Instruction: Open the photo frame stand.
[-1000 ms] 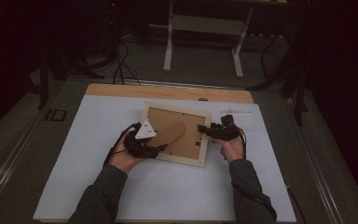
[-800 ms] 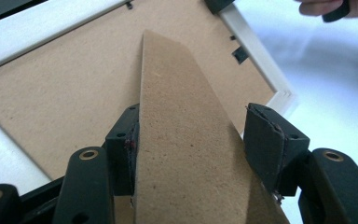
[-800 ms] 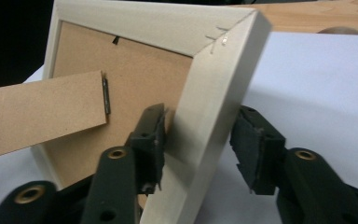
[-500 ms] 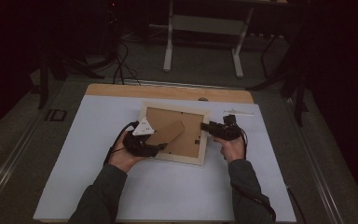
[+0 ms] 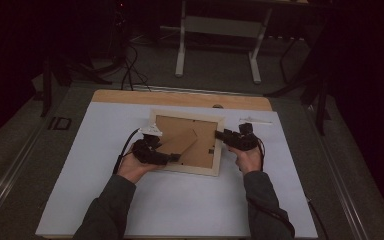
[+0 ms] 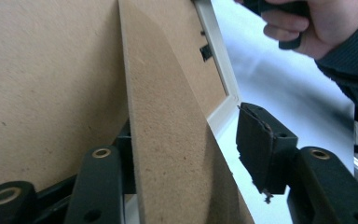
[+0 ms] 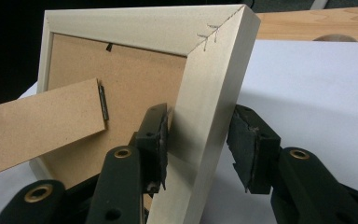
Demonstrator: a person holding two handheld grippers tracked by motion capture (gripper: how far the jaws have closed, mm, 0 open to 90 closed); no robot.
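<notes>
Both forearms enter from the bottom of the high view, sleeves dark, angled inward. Left hand (image 5: 132, 167) holds the left gripper (image 5: 166, 157) low, jaws pointing right; in its own view the jaws stand apart, one on each side of a board, right pad clear of it. Right hand (image 5: 248, 158) holds the right gripper (image 5: 222, 135), jaws pointing left, spread either side of a frame rail, right pad not touching.
</notes>
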